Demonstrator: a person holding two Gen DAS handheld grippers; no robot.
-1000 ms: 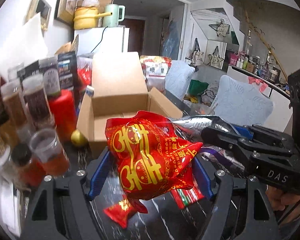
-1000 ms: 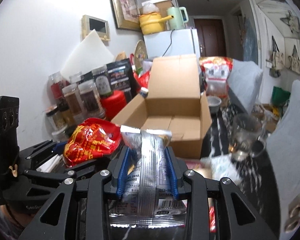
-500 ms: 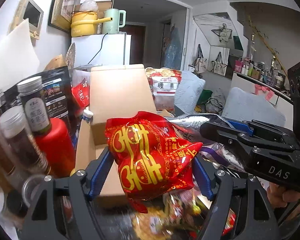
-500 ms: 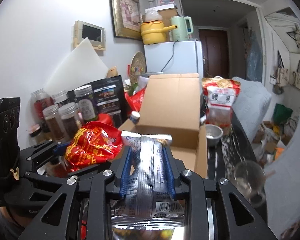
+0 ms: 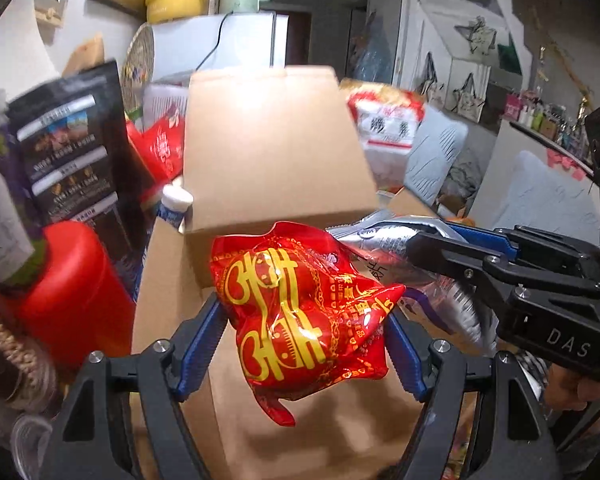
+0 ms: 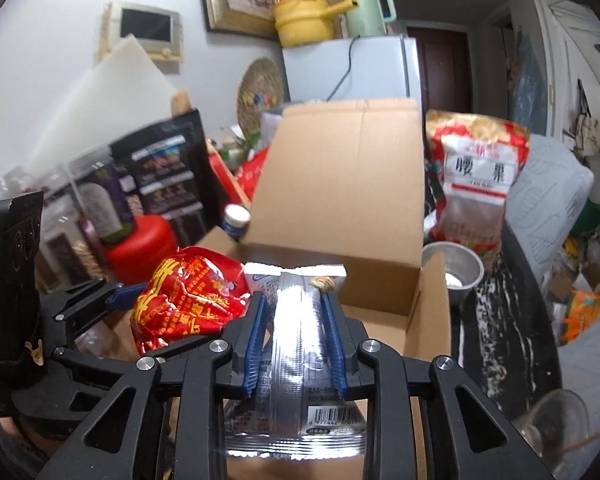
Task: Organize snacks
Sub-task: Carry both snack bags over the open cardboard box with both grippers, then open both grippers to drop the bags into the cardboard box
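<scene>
A puffy red snack bag with gold print (image 5: 300, 312) hangs between the blue pads of my left gripper (image 5: 300, 322), which is shut on it above the open cardboard box (image 5: 276, 140). In the right wrist view, my right gripper (image 6: 296, 316) pinches a silver foil snack packet (image 6: 296, 360). Its jaws are closing further on the packet, which stands upright between the pads. The box (image 6: 340, 184) lies open just below and ahead, its back flap raised. The two grippers are side by side, and the red bag (image 6: 188, 296) touches the silver packet (image 5: 384, 236).
Left of the box stand a red canister (image 5: 68, 288), a black pouch (image 5: 68, 152), jars and a white-capped bottle (image 6: 236, 220). Right of it are a cashew bag (image 6: 476, 184), a metal bowl (image 6: 456, 276) and a glass (image 6: 560, 432) on the black marble table (image 6: 500, 320).
Both grippers have moved forward together with their packets, from in front of the box to over its opening. The right jaws have narrowed on the silver packet.
</scene>
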